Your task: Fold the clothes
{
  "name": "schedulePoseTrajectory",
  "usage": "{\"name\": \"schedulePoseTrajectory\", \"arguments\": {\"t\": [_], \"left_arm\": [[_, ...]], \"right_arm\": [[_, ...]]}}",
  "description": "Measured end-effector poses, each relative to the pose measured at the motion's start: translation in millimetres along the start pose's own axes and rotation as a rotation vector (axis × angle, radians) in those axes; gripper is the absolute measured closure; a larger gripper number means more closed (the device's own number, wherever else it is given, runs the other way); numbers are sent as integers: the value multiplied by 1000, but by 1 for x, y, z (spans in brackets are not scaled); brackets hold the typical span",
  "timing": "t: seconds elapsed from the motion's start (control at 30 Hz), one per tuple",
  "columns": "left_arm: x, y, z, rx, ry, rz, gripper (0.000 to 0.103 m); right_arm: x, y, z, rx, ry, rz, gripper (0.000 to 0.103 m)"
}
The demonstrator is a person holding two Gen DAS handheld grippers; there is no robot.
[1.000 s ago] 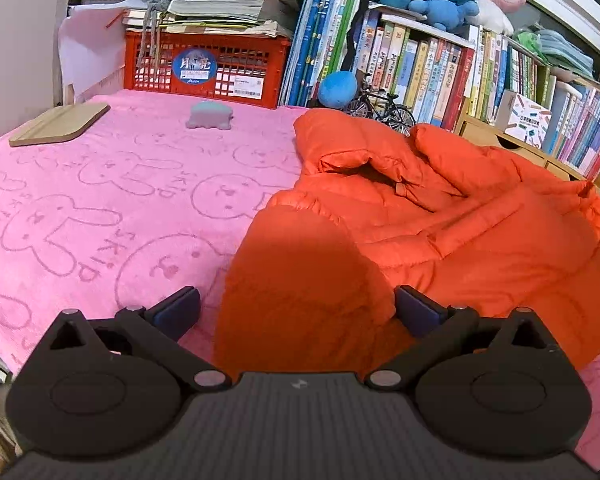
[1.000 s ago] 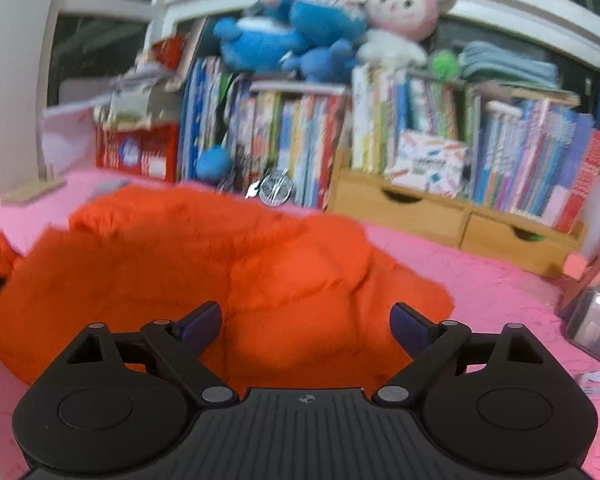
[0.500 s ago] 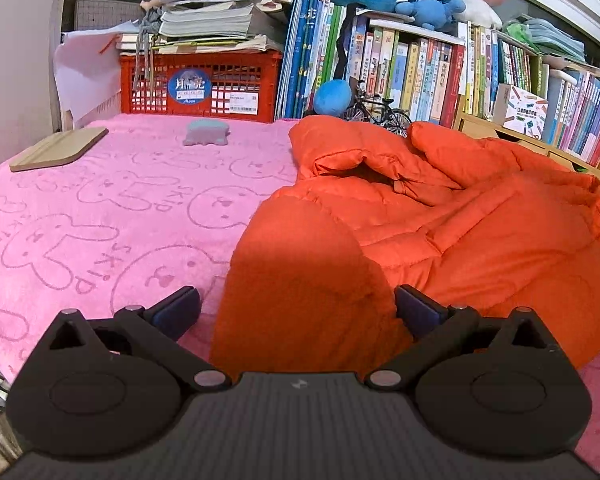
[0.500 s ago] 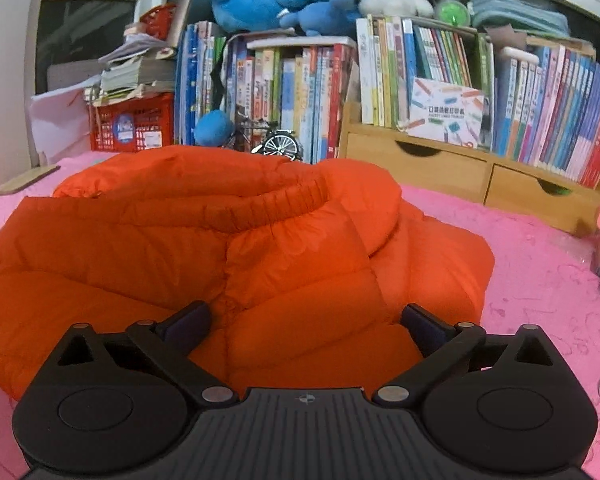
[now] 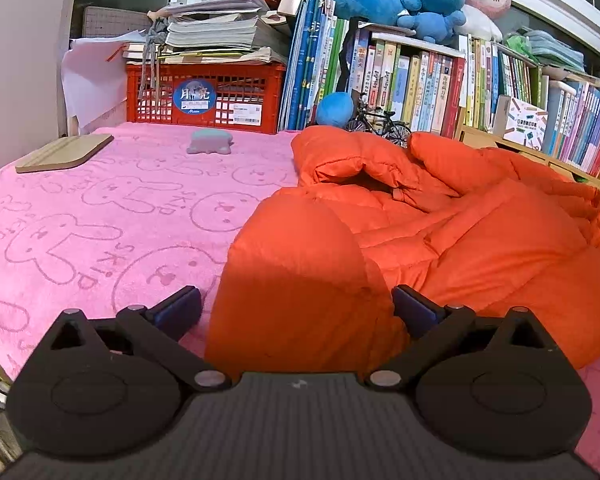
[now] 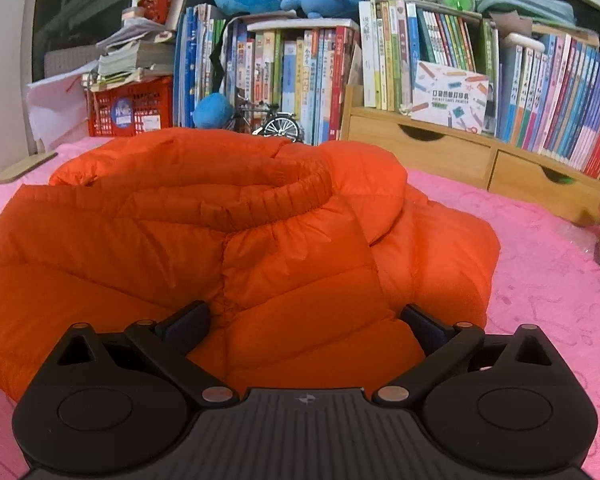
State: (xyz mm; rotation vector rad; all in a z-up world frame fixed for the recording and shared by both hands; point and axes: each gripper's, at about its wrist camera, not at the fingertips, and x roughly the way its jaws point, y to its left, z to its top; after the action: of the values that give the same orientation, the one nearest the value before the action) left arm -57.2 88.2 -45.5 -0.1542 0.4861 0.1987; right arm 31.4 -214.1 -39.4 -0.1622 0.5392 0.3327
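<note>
Orange quilted puffer jacket [image 5: 440, 240] heaped on pink plush bunny-print blanket [image 5: 100, 208].
Left gripper [image 5: 296, 308] and right gripper [image 6: 306, 322]: jaws apart, puffy fabric at twelve o'clock.

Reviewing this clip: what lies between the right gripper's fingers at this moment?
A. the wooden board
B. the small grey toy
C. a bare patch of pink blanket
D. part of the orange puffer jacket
D: in the right wrist view the right gripper has its jaws spread wide, with a quilted panel of the orange puffer jacket between them.
</note>
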Motion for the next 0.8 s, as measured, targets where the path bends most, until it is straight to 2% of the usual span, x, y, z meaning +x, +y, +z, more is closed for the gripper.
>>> {"name": "schedulePoseTrajectory", "arguments": {"t": [0.33,0.37,0.4,0.43,0.47,0.53,0.6,0.67,0.73,0.77,0.8], "left_arm": [[8,23,10,-75,-20,-101,0],[8,24,11,-85,-26,-119,6],[7,25,10,-94,-34,-145,23],[7,26,10,-103,-36,-179,33],[6,25,10,-107,-33,-201,48],[4,21,10,-100,-38,-210,52],[-1,17,10,-69,-56,-209,59],[-6,16,11,-46,-75,-212,66],[-11,14,12,-25,-95,-216,73],[-14,14,14,-22,-104,-223,77],[-16,14,17,-20,-112,-229,79]], "right_arm": [[-6,0,0,-17,-38,-12,2],[-9,1,1,-30,-59,-19,2],[-11,1,2,-41,-80,-26,1],[-12,1,4,-46,-103,-37,0],[-12,0,5,-44,-123,-47,0],[-7,-2,7,-27,-134,-48,0],[0,-3,10,-3,-96,-12,1],[4,-4,10,21,-52,37,8],[0,-4,10,42,-49,67,44],[-4,-3,9,52,-49,70,51],[-9,-2,9,54,-52,68,68]]}}
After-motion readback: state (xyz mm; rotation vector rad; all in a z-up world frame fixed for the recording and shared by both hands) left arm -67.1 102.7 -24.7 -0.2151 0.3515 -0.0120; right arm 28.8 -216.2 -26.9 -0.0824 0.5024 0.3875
